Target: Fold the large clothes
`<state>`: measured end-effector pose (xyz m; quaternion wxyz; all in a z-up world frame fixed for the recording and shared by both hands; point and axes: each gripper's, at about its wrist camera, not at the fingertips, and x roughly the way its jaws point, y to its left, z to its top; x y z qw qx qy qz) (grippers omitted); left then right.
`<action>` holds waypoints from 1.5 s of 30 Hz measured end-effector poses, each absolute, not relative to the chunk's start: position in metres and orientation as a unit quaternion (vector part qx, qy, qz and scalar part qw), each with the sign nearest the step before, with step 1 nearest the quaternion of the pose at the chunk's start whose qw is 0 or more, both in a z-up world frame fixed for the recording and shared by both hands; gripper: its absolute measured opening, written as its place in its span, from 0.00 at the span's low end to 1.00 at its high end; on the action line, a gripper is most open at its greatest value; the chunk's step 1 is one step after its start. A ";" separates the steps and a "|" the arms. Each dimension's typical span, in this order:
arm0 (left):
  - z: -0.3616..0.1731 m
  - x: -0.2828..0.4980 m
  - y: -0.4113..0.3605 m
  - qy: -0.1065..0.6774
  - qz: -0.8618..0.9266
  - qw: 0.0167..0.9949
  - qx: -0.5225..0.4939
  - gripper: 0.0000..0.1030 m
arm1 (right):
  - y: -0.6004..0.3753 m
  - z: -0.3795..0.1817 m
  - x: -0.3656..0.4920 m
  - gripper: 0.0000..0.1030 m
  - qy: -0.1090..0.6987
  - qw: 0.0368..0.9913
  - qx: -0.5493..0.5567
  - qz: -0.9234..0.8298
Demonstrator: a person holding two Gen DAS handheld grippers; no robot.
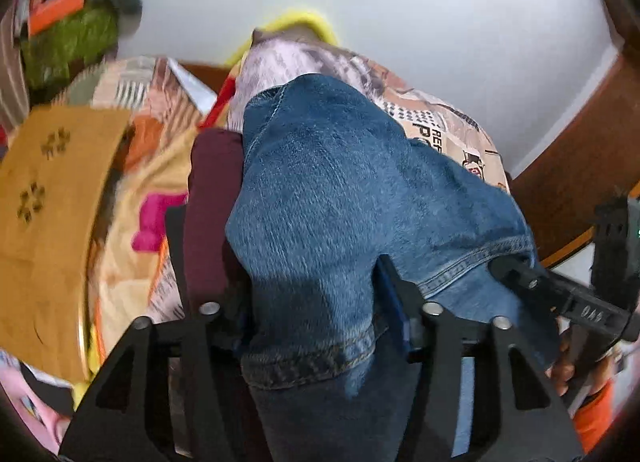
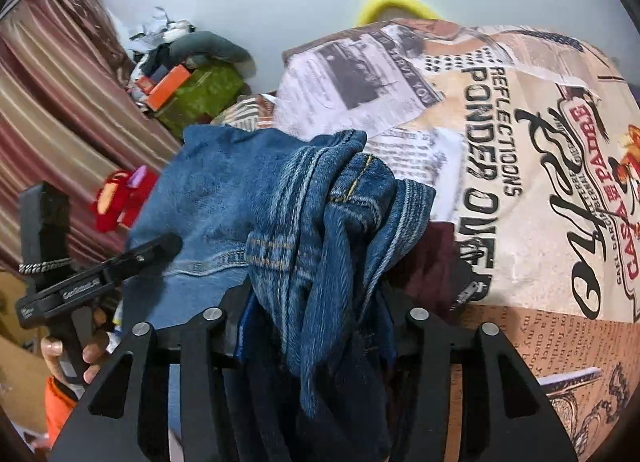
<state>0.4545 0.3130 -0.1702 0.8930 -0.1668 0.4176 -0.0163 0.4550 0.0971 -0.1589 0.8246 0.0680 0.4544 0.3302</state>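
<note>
A pair of blue denim jeans (image 1: 340,190) hangs bunched between both grippers, lifted above a bed. My left gripper (image 1: 312,326) is shut on a hemmed edge of the jeans; the denim drapes over and hides its fingertips. My right gripper (image 2: 316,310) is shut on a thick bunch of the jeans (image 2: 328,214) with seams showing. The right gripper also shows in the left wrist view (image 1: 520,274), pinching the denim at the right. The left gripper shows in the right wrist view (image 2: 160,248), pinching the denim at the left. A dark maroon garment (image 1: 212,202) lies under the jeans.
A bedsheet with newspaper-style print (image 2: 520,150) covers the bed. A mustard cloth (image 1: 52,222) lies at left. A green box with an orange item (image 2: 196,94) stands by the striped curtain (image 2: 60,110). A red toy (image 2: 120,202) lies near the curtain. Brown wood furniture (image 1: 580,150) is at right.
</note>
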 end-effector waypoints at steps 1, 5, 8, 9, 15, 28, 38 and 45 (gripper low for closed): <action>-0.168 0.452 0.310 0.415 -0.012 0.896 -0.158 0.56 | 0.093 -0.156 0.453 0.49 0.455 0.825 0.067 0.330; -0.151 0.434 0.299 0.420 0.025 0.899 -0.123 0.58 | 0.079 -0.135 0.433 0.49 0.454 0.834 0.033 0.311; -0.130 0.409 0.293 0.410 0.044 0.905 -0.104 0.58 | 0.072 -0.111 0.405 0.49 0.420 0.855 0.002 0.304; -0.123 0.399 0.290 0.404 0.046 0.908 -0.099 0.58 | 0.070 -0.104 0.401 0.49 0.407 0.861 -0.003 0.305; -0.055 0.315 0.256 0.334 0.046 0.940 -0.051 0.58 | 0.036 -0.029 0.321 0.49 0.331 0.884 0.013 0.330; 0.058 0.106 0.171 0.119 0.035 0.992 0.005 0.58 | 0.003 0.043 0.157 0.49 0.123 0.922 0.024 0.366; 0.030 0.023 0.138 0.029 0.107 0.994 0.023 0.74 | 0.004 0.015 0.091 0.65 0.057 0.940 0.014 0.335; 0.011 0.016 0.139 0.030 0.133 0.991 0.018 0.99 | 0.005 0.011 0.085 0.95 0.048 0.955 0.006 0.292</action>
